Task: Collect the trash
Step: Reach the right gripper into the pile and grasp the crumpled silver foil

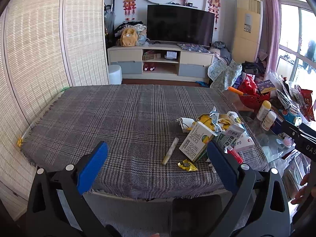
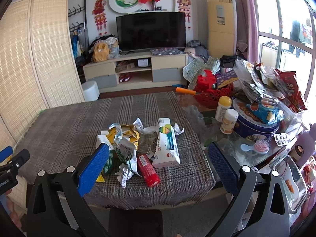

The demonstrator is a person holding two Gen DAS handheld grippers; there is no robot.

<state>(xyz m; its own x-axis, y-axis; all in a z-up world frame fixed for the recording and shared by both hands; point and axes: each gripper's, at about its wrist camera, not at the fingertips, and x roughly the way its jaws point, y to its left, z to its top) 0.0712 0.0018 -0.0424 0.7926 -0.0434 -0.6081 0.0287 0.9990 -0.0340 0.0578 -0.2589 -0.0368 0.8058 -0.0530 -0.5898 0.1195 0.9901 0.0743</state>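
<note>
A pile of trash lies on the plaid cloth of the table: a white medicine box, yellow torn wrappers, a red tube, crumpled paper, a rolled paper stick and a gold foil scrap. My left gripper is open and empty, held near the table's front edge, left of the pile. My right gripper is open and empty, its jaws on either side of the pile's near end, above it.
To the right stand two white bottles, a blue round tin, snack bags, a red basket and a pink hairbrush on a glass surface. A dark chair back sits at the front edge. A bamboo screen stands left.
</note>
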